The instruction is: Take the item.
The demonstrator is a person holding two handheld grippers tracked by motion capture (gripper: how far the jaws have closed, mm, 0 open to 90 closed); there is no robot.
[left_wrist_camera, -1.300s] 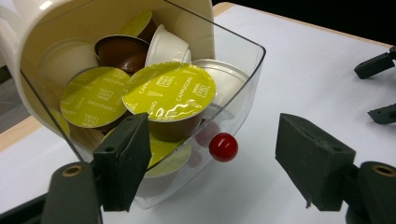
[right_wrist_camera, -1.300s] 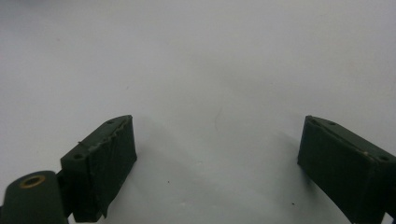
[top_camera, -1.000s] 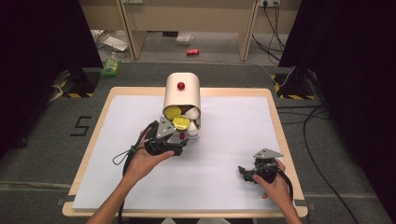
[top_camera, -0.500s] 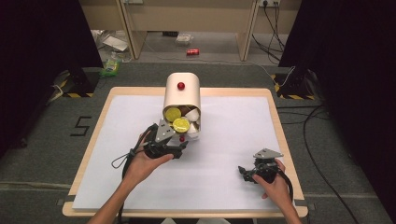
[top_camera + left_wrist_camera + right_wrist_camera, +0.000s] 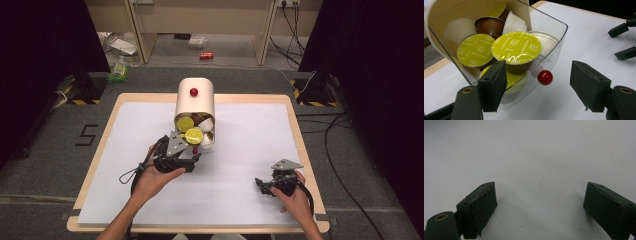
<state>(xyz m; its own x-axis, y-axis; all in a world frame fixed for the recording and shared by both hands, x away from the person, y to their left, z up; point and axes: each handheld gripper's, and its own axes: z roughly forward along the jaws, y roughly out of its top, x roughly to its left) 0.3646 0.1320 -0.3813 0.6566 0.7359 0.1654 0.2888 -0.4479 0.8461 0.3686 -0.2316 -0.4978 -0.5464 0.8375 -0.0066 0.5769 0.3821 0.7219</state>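
Capsule dispenser [image 5: 195, 102]: beige rounded body lying on its side, red knob on top face, clear plastic drawer [image 5: 554, 47] at the open end, facing the left gripper [image 5: 539, 85]. Drawer front sits just ahead of the jaws, left jaw overlapping its wall, no pad contact visible. Small red drawer knob [image 5: 545, 77] sits between the jaws, untouched. Inside: coffee capsules [image 5: 516, 48], yellow-green foil lids reading cappuccino, plus brown and white cups, piled loosely. Well apart from the right gripper [image 5: 267, 184].
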